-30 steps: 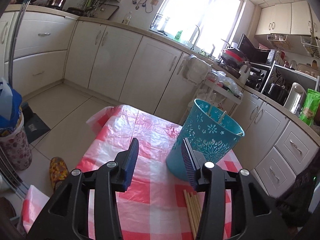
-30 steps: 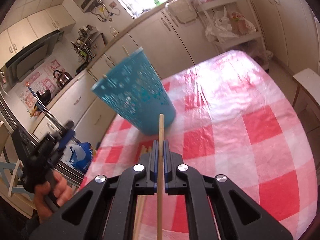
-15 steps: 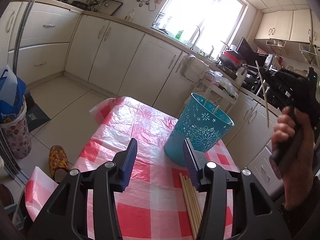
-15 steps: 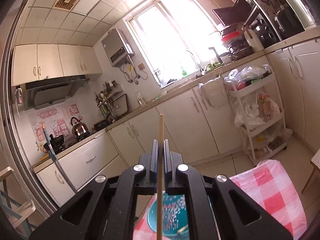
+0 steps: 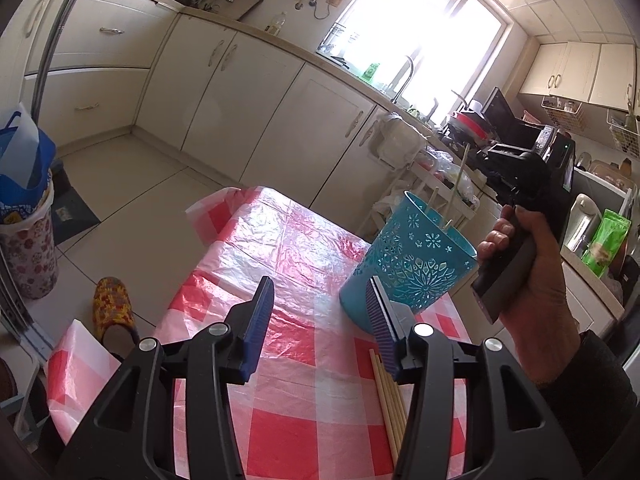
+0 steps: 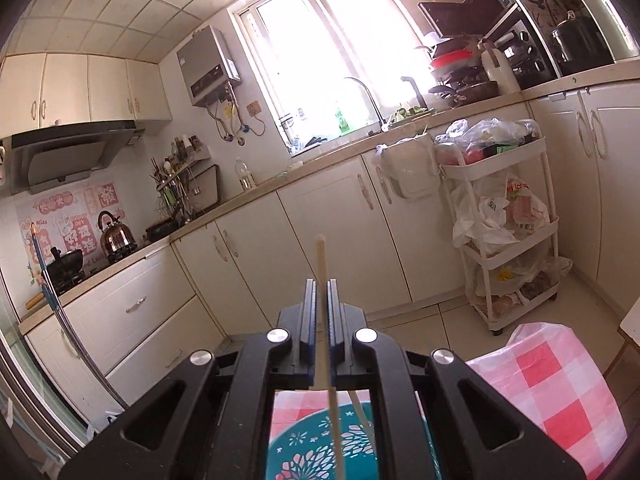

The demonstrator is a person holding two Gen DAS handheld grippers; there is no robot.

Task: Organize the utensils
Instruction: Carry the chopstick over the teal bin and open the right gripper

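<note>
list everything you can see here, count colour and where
holder: one, teal with cut-out flowers, upright on the table's right side
chopstick: one, pale wood, clamped in the right gripper above the holder
chopsticks in holder: at least two, pale, standing
loose chopsticks: a few, pale, flat on the table near the left gripper
table: one, red-and-white checked plastic cover
slipper: one, yellow patterned, on the floor
kettle: one, copper, on the stove
cart: one, white, holding bags
left gripper: open, empty
right gripper: shut on the chopstick
hand: holds the right gripper
</note>
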